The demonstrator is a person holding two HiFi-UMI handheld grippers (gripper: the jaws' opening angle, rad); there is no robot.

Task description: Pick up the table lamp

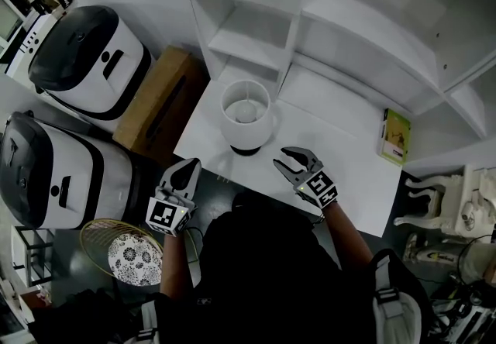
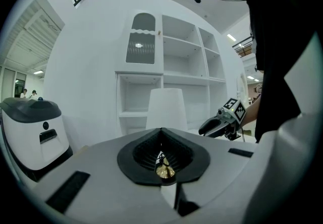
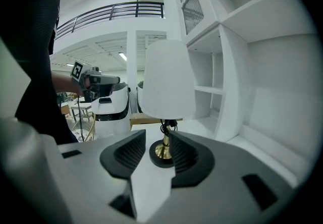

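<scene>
Right gripper: jaws released and standing apart, nothing pressed between them. The table lamp stands just ahead of the tips on the white table, its thin brass stem lined up with the gap. Left gripper: jaws clenched together on nothing, with the lamp further out beyond them.

The shade looks light and thin, likely to dent or tip the lamp if squeezed. The stem looks stiff but polished, so probably slippery, and most of the weight should sit in the dark base. I'd grip low on the stem and keep it upright.

From the head view the shade hides the stem entirely. The dark tangle under the shade is hard to make out, perhaps a cord.
</scene>
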